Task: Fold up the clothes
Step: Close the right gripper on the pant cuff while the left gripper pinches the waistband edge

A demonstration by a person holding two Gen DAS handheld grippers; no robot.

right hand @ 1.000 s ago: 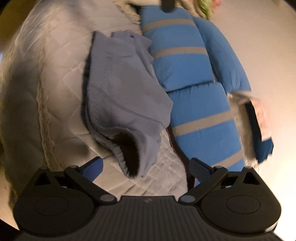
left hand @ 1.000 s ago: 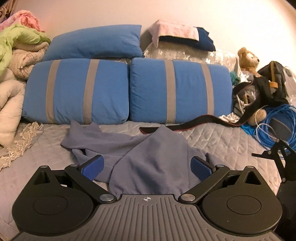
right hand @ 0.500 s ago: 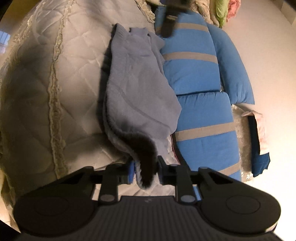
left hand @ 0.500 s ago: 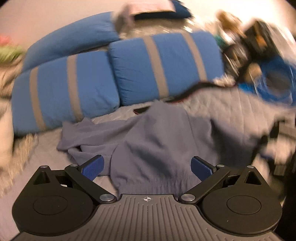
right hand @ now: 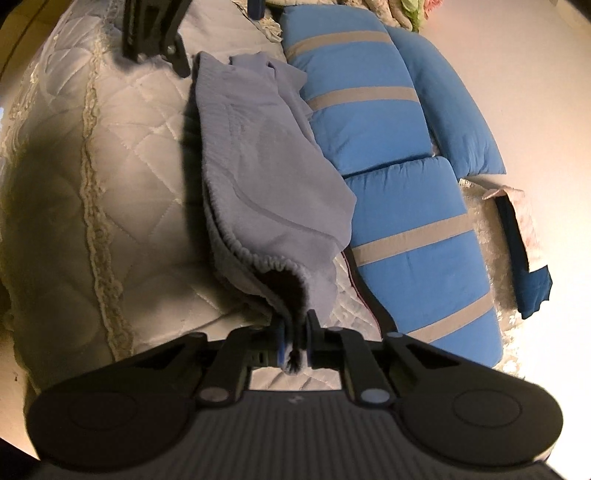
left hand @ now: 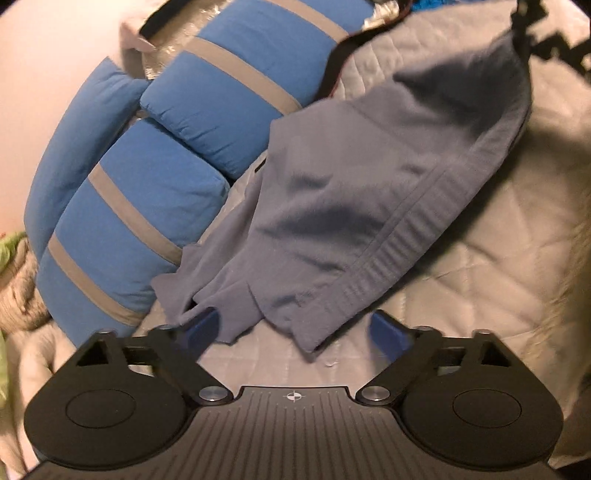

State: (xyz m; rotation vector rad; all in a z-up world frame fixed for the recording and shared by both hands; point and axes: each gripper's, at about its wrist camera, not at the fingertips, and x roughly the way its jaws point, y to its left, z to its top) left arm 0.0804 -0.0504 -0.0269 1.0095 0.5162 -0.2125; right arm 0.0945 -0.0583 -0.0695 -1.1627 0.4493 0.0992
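Note:
A grey-blue sweater lies crumpled on the quilted bed cover, its ribbed hem running diagonally. My left gripper is open, its blue pads either side of the hem's near corner without closing on it. In the right wrist view the same sweater stretches away from me along the bed. My right gripper is shut on the sweater's ribbed hem, lifting that edge slightly. The right gripper also appears at the top right of the left wrist view, at the sweater's far corner.
Blue pillows with grey stripes line the wall beside the sweater; in the right wrist view they run along the right. A dark strap lies near the pillows. Folded navy and pink items sit behind them. The left gripper's body shows at the top.
My right gripper went from open to shut on the ribbed hem and lifted it. My left gripper swung in low toward the hem's other corner, staying open.

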